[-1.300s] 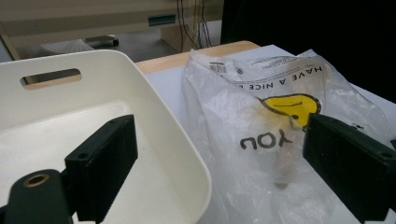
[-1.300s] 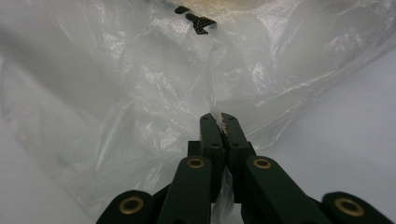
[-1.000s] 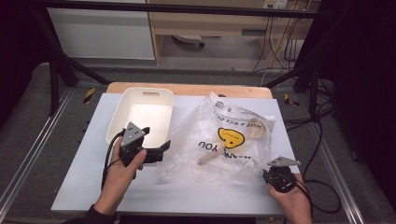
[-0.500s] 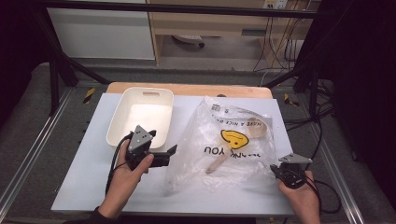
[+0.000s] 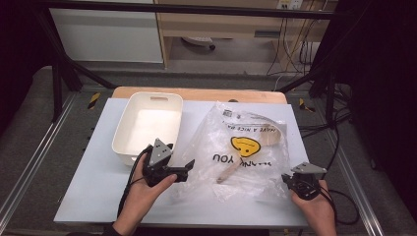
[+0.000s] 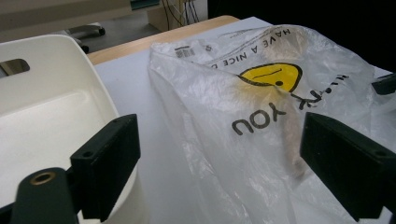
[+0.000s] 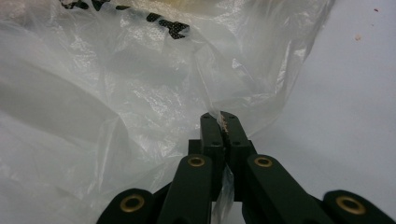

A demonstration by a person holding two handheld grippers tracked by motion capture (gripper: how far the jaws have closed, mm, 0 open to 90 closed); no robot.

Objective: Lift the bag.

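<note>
A clear plastic bag (image 5: 246, 152) with a yellow smiley face and black lettering lies on the white table (image 5: 98, 187); a wooden utensil (image 5: 231, 169) shows through it. My right gripper (image 5: 287, 181) is shut on the bag's near right edge, and the right gripper view shows the film (image 7: 140, 84) pinched between its closed jaws (image 7: 221, 122). My left gripper (image 5: 189, 167) stands open at the bag's left side, beside the tub. In the left gripper view the bag (image 6: 261, 107) lies between and beyond the wide-spread jaws, untouched.
A white plastic tub (image 5: 147, 125) with nothing visible inside stands on the table left of the bag; its wall (image 6: 56, 116) sits close to the left jaw. A wooden board edge (image 5: 196, 93) runs along the table's far side. Cables hang at the right.
My left gripper has moved to the right, closer to the bag's left edge. The right gripper has shifted slightly right and holds the bag's edge as before.
</note>
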